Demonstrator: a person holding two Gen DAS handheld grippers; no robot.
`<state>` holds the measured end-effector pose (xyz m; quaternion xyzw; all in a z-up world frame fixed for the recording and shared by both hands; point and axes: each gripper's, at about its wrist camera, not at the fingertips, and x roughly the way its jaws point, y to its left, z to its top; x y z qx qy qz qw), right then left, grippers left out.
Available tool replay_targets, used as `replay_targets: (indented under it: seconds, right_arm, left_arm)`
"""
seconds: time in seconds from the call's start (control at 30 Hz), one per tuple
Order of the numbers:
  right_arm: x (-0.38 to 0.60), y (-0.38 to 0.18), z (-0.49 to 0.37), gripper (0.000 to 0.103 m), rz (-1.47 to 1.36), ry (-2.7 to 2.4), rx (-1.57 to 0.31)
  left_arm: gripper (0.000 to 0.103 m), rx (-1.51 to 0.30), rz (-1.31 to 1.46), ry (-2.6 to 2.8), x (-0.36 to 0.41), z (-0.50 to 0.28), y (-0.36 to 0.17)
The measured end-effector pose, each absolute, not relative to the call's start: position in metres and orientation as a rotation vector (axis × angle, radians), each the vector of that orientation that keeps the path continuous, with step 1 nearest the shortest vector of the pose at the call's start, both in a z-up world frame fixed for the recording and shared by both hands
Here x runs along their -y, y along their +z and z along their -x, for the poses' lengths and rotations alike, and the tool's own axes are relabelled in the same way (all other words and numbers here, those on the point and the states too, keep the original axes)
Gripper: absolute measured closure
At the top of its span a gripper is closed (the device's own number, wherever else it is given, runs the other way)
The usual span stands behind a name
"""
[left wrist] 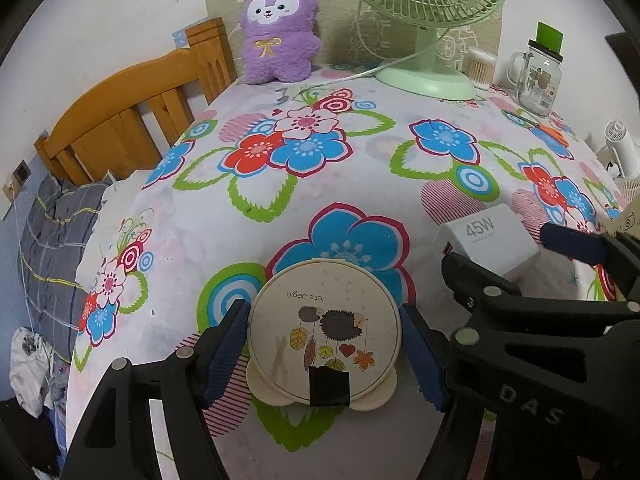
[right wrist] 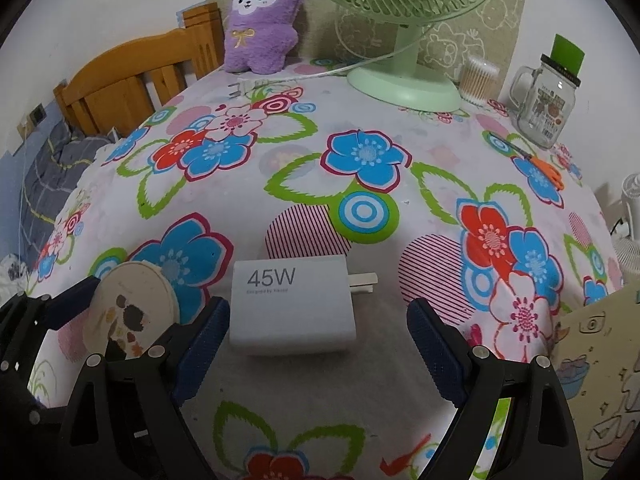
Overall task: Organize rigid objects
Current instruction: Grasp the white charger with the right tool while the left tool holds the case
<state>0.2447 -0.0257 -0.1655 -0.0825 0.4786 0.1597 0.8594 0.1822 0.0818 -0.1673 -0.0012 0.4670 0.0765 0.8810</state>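
Observation:
A round cream case (left wrist: 324, 332) with a hedgehog picture and black tape lies on the flowered tablecloth (left wrist: 280, 208). My left gripper (left wrist: 324, 348) is closed around it, a blue pad touching each side. The case also shows in the right wrist view (right wrist: 130, 312). A white 45W charger (right wrist: 292, 304) lies flat, prongs pointing right. My right gripper (right wrist: 316, 340) is open, its pads either side of the charger; the left pad is close to it, the right pad stands apart. The charger (left wrist: 486, 236) and right gripper (left wrist: 516, 256) also show in the left wrist view.
At the back stand a purple plush toy (left wrist: 278, 28), a green fan (left wrist: 424, 16), a cotton swab box (left wrist: 480, 66) and a glass mug jar (left wrist: 538, 78). Orange scissors (right wrist: 546, 168) lie at the right. A printed cardboard (right wrist: 600, 368) sits at the right edge. A wooden bed frame (left wrist: 132, 120) is left.

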Motion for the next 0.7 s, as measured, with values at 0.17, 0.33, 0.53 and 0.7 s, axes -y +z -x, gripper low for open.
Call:
replay_targets:
  seconds: [0.17, 0.33, 0.53, 0.7]
  right_arm:
    - [0.019, -0.166, -0.244, 0.037, 0.178, 0.347, -0.992]
    - [0.018, -0.165, -0.242, 0.043, 0.186, 0.353, -0.998]
    - [0.024, -0.161, -0.237, 0.044, 0.153, 0.353, -1.012]
    - [0.028, -0.153, -0.230, 0.044, 0.152, 0.346, -0.993]
  left_arm:
    - [0.027, -0.972, 0.005, 0.162, -0.083, -0.184, -0.167]
    - [0.027, -0.974, 0.001, 0.155, -0.083, -0.184, -0.167]
    - [0.027, -0.963, -0.004, 0.146, -0.077, -0.179, -0.162]
    - [0.027, -0.947, -0.002, 0.136, -0.073, -0.174, -0.156]
